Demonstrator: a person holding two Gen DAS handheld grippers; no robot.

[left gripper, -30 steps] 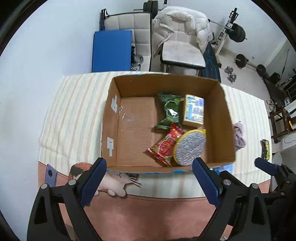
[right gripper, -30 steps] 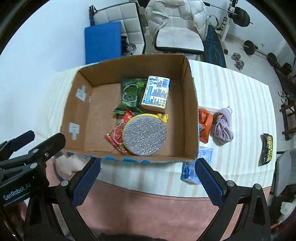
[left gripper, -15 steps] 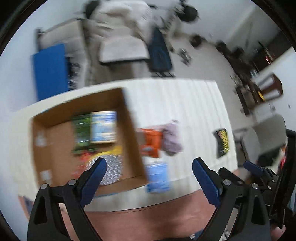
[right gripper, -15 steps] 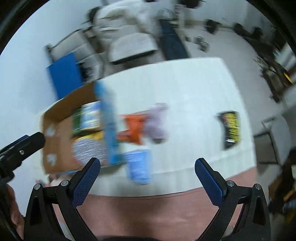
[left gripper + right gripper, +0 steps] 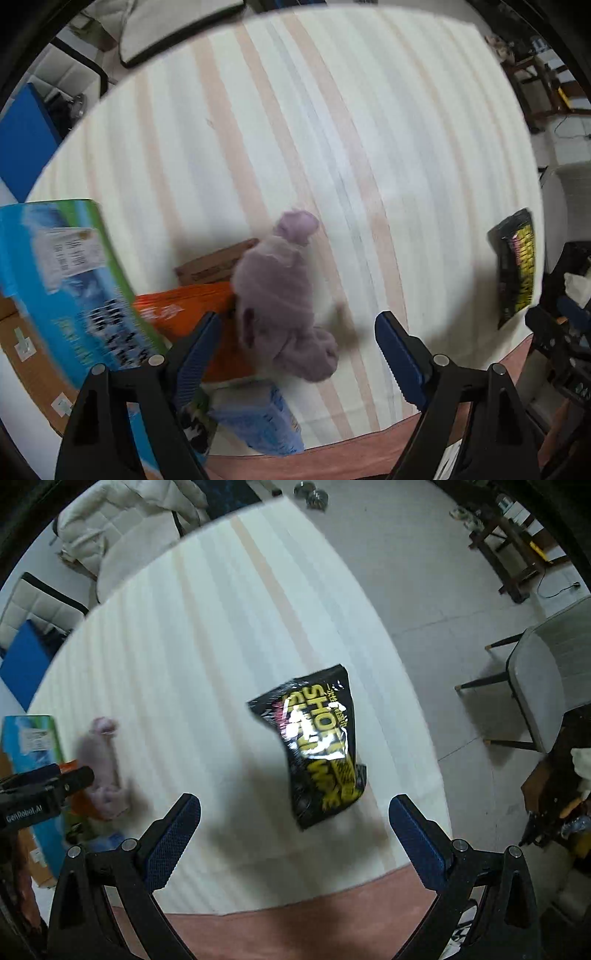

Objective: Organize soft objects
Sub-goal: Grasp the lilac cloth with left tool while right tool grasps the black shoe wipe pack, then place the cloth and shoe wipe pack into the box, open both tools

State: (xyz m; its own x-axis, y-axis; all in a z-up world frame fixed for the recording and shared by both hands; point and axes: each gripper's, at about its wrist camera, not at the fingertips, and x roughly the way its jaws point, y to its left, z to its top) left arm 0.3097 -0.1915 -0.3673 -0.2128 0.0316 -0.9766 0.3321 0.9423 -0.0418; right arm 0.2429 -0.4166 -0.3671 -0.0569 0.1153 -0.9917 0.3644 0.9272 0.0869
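Note:
A lilac knitted hat (image 5: 284, 295) lies on the striped tablecloth (image 5: 295, 129), partly between the fingers of my open left gripper (image 5: 297, 350); it also shows in the right wrist view (image 5: 105, 768). An orange packet (image 5: 184, 314) lies against its left side and a light blue tissue pack (image 5: 258, 424) lies in front. A black and yellow snack bag (image 5: 317, 746) lies ahead of my open, empty right gripper (image 5: 293, 834); it also shows in the left wrist view (image 5: 515, 269). The cardboard box's blue outer wall (image 5: 70, 288) is at the left.
A small brown carton (image 5: 214, 264) lies behind the orange packet. The table's near edge and reddish floor (image 5: 295, 915) run under both grippers. A grey chair (image 5: 543, 679) stands right of the table. The left gripper's body (image 5: 40, 794) shows at the left.
Both grippers have swung right, away from the box, and come lower. The left now has the lilac hat between its fingers; the right now faces the black and yellow bag.

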